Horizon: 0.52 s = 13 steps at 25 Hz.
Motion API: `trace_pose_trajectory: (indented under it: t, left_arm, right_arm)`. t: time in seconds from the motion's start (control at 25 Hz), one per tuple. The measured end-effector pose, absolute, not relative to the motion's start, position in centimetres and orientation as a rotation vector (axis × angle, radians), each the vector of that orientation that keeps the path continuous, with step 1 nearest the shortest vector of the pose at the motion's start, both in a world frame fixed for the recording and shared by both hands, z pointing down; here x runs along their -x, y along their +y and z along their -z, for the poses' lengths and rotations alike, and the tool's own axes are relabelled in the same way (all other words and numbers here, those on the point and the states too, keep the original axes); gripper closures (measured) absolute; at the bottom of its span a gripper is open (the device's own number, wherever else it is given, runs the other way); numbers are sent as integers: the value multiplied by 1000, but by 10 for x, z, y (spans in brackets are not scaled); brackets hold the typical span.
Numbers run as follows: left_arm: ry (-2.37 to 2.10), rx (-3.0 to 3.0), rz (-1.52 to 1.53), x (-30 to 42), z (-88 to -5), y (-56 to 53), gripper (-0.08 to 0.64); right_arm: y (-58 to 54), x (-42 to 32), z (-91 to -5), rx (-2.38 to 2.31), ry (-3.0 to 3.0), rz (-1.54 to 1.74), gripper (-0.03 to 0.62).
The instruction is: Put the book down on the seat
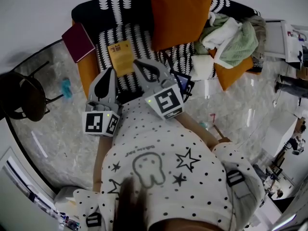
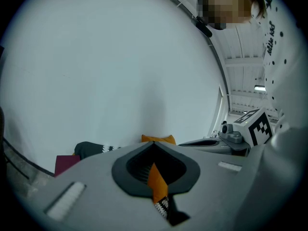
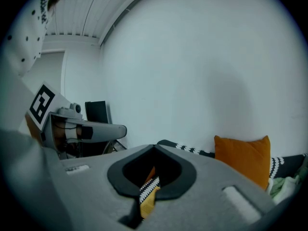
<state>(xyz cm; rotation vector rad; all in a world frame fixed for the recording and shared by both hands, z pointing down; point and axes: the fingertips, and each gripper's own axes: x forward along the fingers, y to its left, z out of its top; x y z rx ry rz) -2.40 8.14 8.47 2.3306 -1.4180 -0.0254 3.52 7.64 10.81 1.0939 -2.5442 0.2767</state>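
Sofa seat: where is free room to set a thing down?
Free: the patterned strip of seat between the yellow book and the orange cushion. Crowded: the right end, under the clothes pile.

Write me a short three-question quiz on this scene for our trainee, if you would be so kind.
1. True or false: the yellow book lies flat on the patterned seat, and no tongs hold it.
2. What rests on the armrest at the head view's left? A) a maroon book B) a mug C) a laptop
3. Fill in: the tongs of the left gripper and the right gripper are both ____ (open or shut).

Key: 1 true; 2 A; 3 shut.
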Motion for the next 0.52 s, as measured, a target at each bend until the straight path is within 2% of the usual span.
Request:
trace_pose_trajectory:
  t: [0.52]
  left_arm:
    - [-1422, -2369, 91, 20, -71, 102, 558]
  right_arm:
    - [96, -41, -98, -1109, -2564, -236, 592]
